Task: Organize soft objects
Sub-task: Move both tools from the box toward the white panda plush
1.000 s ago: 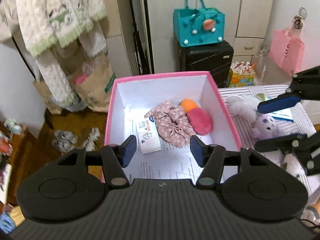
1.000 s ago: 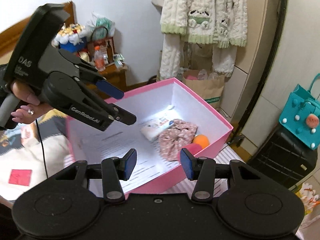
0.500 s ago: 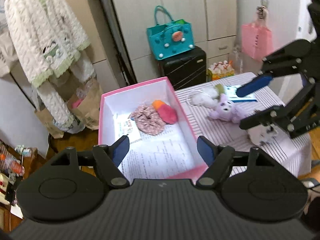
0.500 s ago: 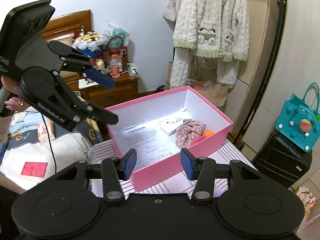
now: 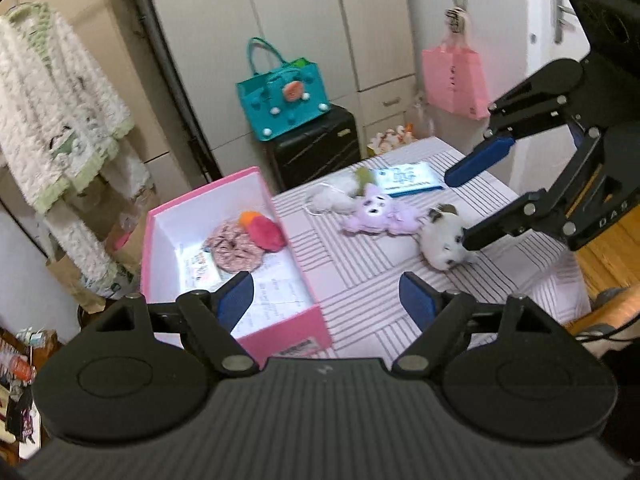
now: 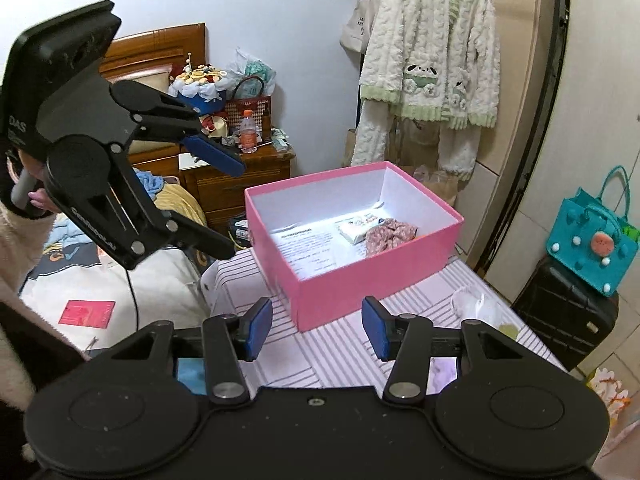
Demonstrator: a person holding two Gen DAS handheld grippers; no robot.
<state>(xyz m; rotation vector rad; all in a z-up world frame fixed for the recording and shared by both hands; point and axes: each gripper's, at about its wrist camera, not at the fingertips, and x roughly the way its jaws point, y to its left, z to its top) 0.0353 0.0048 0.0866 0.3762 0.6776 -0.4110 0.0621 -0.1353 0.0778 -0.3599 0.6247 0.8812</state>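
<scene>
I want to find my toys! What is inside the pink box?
Inside the pink box lie a floral scrunchie, a pink and orange plush, a tissue pack and a printed sheet. Anything under them is hidden.

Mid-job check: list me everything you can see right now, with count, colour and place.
box: 1, pink with white inside, on the table's left part
scrunchie: 1, pink floral, inside box
plush ball: 1, red and orange, inside box beside scrunchie
packet: 1, white, inside box
purple plush: 1, lilac, on table right of box
white plush: 1, white with dark patches, on table below right gripper
fluffy white toy: 1, behind purple plush
booklet: 1, blue and white, far side of table
table: 1, striped cloth
left gripper: 1, black, blue pads, open, empty
right gripper: 1, black, open above white plush
</scene>
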